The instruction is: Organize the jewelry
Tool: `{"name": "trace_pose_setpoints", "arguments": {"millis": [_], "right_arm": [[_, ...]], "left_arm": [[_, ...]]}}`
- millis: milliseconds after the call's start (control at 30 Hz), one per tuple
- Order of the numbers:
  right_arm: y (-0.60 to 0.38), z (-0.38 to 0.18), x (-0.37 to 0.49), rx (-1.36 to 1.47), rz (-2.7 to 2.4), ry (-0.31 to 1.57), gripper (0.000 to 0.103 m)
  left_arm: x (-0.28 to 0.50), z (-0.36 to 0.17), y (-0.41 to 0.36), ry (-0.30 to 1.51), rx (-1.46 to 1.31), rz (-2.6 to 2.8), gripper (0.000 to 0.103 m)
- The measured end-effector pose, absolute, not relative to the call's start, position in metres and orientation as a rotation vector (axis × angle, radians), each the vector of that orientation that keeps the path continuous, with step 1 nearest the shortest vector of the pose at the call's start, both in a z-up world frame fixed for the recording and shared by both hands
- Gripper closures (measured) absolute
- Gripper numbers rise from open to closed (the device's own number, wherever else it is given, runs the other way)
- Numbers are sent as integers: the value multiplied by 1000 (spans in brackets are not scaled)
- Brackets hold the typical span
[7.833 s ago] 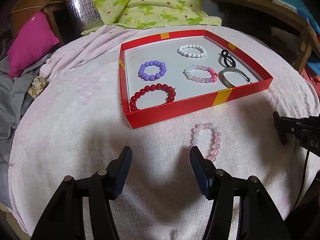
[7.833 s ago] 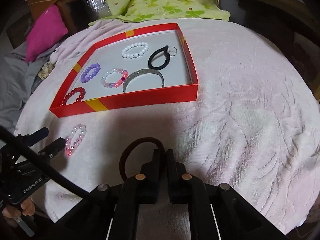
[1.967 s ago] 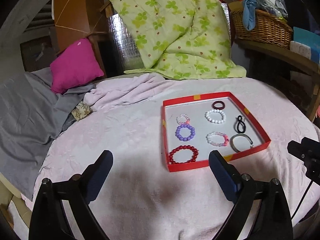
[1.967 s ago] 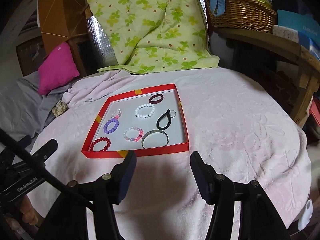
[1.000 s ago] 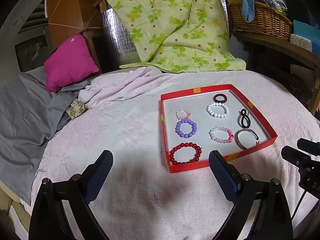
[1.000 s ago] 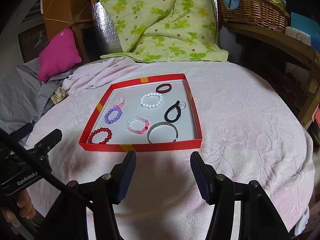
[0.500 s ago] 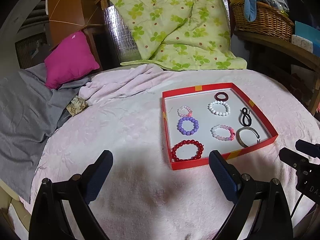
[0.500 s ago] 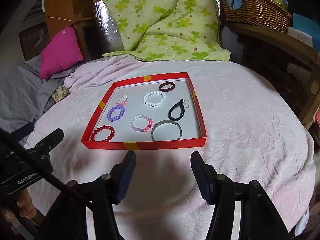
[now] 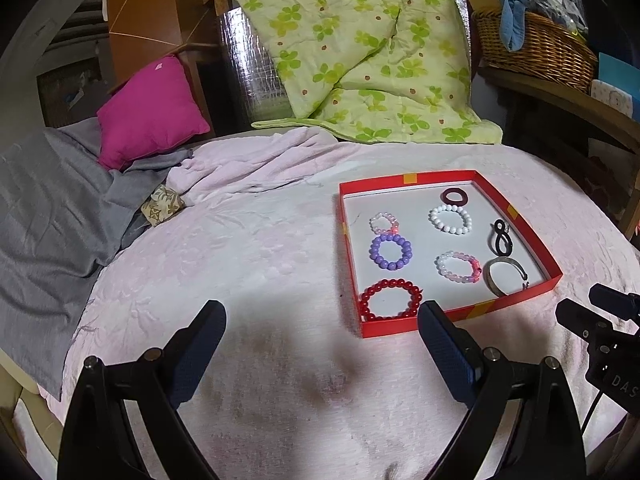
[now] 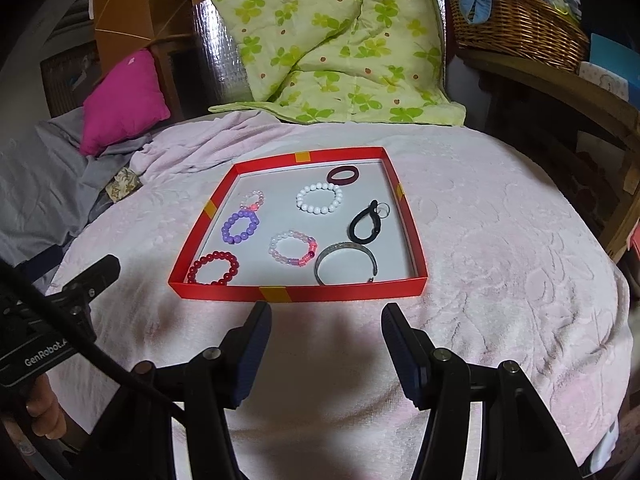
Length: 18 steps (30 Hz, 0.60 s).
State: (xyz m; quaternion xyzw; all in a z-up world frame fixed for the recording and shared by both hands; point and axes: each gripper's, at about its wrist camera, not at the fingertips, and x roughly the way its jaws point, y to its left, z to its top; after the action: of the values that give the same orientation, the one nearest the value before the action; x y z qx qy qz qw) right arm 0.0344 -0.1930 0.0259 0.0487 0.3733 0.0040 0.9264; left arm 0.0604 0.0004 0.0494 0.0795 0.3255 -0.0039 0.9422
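A red tray (image 9: 460, 316) (image 10: 340, 293) lies on the pink blanket. In it are a red bead bracelet (image 9: 390, 299) (image 10: 213, 267), a purple one (image 9: 390, 251) (image 10: 240, 226), a small pale pink one (image 9: 384, 222) (image 10: 252, 199), a white one (image 9: 451, 219) (image 10: 319, 198), a pink-white one (image 9: 457, 266) (image 10: 293, 248), a dark maroon hair band (image 9: 455, 197) (image 10: 342, 175), a black loop (image 9: 502, 237) (image 10: 364, 224) and a silver bangle (image 9: 504, 276) (image 10: 346, 264). My left gripper (image 9: 322, 350) is open and empty, in front of the tray's left corner. My right gripper (image 10: 326, 342) is open and empty before the tray's front wall.
A green quilt (image 9: 360, 52) and a magenta pillow (image 9: 150, 112) lie behind the table. Grey cloth (image 9: 44, 208) hangs at the left. A wicker basket (image 10: 516, 20) stands on a wooden shelf at the right. The right gripper's body (image 9: 604, 336) shows at the left view's right edge.
Since 7.8 s ago the pale pink bracelet and the dark hair band went from the blanket into the tray. Both grippers are now open and drawn back; in the last second they hardly moved.
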Motion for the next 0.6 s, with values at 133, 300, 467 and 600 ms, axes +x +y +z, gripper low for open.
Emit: {"name": "trace_pose_setpoints", "arguments": {"millis": [133, 300, 467, 600], "right_arm": [[-190, 26, 35, 100, 9, 760, 42], [-184, 26, 35, 85, 13, 756, 41], [-179, 27, 35, 71, 17, 748, 41], [-179, 27, 36, 73, 17, 748, 41]], "left_arm": [[61, 49, 5, 669, 149, -5, 6], [60, 50, 8, 665, 142, -1, 6], [61, 50, 10, 664, 142, 3, 7], [61, 50, 12, 666, 137, 6, 6]]}}
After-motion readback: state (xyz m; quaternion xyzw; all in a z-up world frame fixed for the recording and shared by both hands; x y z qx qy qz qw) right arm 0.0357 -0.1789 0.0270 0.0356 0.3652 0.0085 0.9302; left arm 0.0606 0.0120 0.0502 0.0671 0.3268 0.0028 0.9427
